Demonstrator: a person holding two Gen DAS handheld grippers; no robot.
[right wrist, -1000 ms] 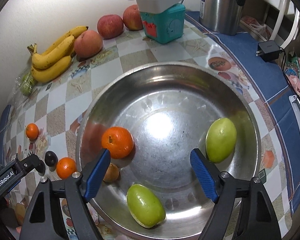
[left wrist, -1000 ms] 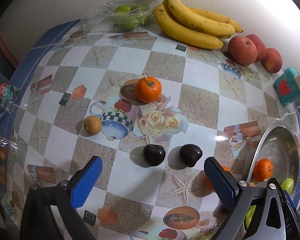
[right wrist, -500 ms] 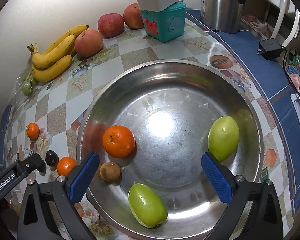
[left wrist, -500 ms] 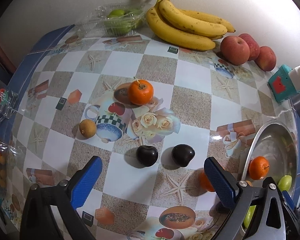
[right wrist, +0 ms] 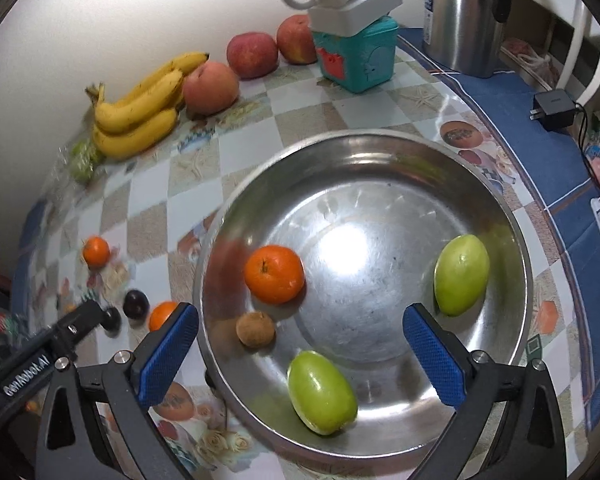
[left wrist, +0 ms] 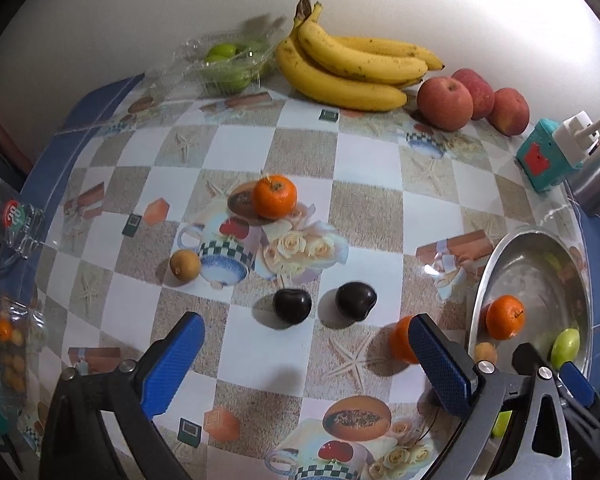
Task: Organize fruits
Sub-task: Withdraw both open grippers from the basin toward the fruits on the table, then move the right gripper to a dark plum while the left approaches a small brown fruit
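A steel bowl (right wrist: pixel 508 224) holds an orange (right wrist: pixel 274 274), a small brown fruit (right wrist: pixel 255 329) and two green fruits (right wrist: pixel 461 275) (right wrist: pixel 322 392). My right gripper (right wrist: pixel 300 356) is open and empty above the bowl's near side. On the tablecloth lie two dark plums (left wrist: pixel 292 306) (left wrist: pixel 356 300), an orange (left wrist: pixel 275 196), a small brown fruit (left wrist: pixel 185 265) and another orange (left wrist: pixel 400 340) partly hidden behind a finger. My left gripper (left wrist: pixel 306 360) is open and empty, above the table just short of the plums. The bowl also shows in the left wrist view (left wrist: pixel 480 288).
Bananas (left wrist: pixel 352 68), three apples (left wrist: pixel 444 102) and a clear box of green fruit (left wrist: pixel 228 64) line the back wall. A teal box with a white power strip (right wrist: pixel 356 40) and a steel kettle (right wrist: pixel 464 12) stand behind the bowl. A charger (right wrist: pixel 554 110) lies at right.
My right gripper opened wider and drew back, leaving the small brown fruit lying in the bowl. My left gripper pulled back and up from the plums.
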